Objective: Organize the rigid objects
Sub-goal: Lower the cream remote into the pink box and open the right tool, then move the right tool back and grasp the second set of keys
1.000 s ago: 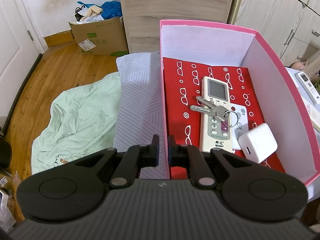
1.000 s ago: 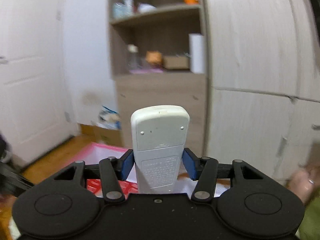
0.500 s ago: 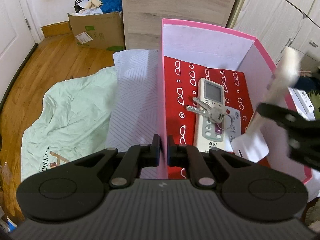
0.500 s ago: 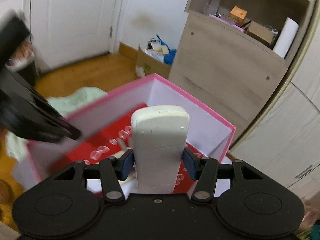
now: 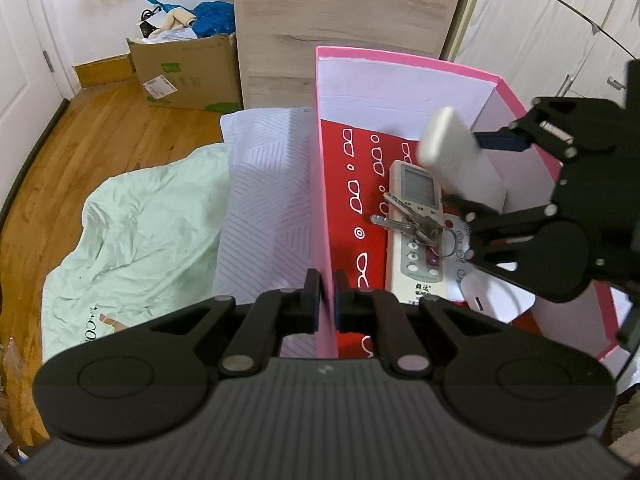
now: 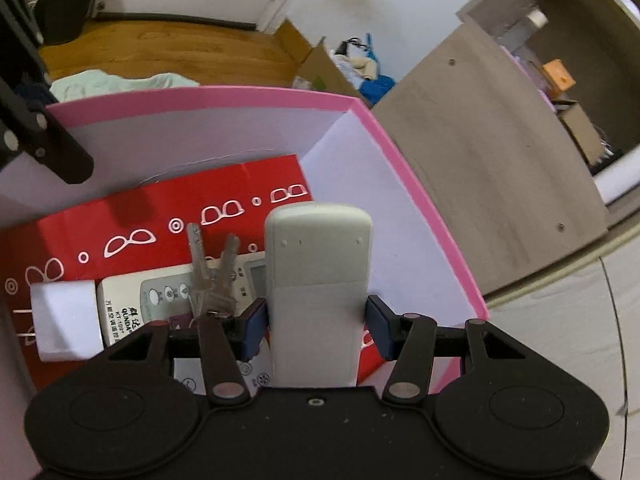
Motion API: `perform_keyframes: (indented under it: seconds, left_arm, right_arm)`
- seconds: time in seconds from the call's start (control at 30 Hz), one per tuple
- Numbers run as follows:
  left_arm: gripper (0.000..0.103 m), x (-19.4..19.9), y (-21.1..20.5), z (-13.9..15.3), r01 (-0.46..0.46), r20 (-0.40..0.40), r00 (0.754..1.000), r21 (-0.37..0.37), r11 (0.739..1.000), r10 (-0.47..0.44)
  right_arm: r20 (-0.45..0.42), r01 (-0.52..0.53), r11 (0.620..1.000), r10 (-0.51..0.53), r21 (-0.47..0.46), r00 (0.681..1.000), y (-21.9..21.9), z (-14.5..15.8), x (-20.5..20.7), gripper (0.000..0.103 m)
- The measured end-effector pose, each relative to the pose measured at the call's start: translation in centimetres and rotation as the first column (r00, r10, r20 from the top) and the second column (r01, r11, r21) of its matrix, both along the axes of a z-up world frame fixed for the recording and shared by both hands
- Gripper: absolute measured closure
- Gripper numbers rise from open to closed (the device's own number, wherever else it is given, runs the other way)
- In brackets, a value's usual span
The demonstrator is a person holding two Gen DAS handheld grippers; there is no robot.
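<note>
Left gripper [image 5: 327, 294] pinches the pink box [image 5: 400, 60] wall; right gripper [image 6: 317, 322] clamps a white remote [image 6: 318, 280] above it.

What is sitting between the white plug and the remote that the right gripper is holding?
In the right wrist view, another remote with keys lying on it sits between the white plug and the held remote, all inside the pink box.
</note>
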State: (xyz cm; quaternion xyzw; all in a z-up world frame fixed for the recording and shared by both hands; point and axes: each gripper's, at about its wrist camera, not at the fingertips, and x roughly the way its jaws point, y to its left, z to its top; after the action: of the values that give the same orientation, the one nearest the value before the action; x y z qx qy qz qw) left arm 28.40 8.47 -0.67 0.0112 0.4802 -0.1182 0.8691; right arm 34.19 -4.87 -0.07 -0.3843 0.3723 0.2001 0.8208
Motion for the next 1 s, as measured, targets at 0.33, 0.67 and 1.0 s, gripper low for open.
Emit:
perform_keyframes:
  seconds: [0.33, 0.67, 1.0]
  left_arm:
    - [0.096, 0.3, 0.1, -0.1, -0.002, -0.005, 1.0, -0.005, 1.0, 0.002]
    - [0.096, 0.2, -0.1, -0.1, -0.01, -0.007, 1.0, -0.003, 1.0, 0.01]
    - [0.096, 0.1, -0.1, -0.1, -0.021, -0.007, 1.0, -0.007, 1.0, 0.021]
  right_arm:
    - [0.077, -0.05, 0.998, 0.053, -0.028, 0.996, 0.5, -0.4, -0.8, 0.03]
    - [0.016, 0.105, 0.925, -0.119, 0.366, 0.993, -5.7, 6.4, -3.3, 0.029]
    - [-0.188, 0.306, 0.782, -0.242, 0.543, 0.952, -14.7, 9.4, -6.9, 0.029]
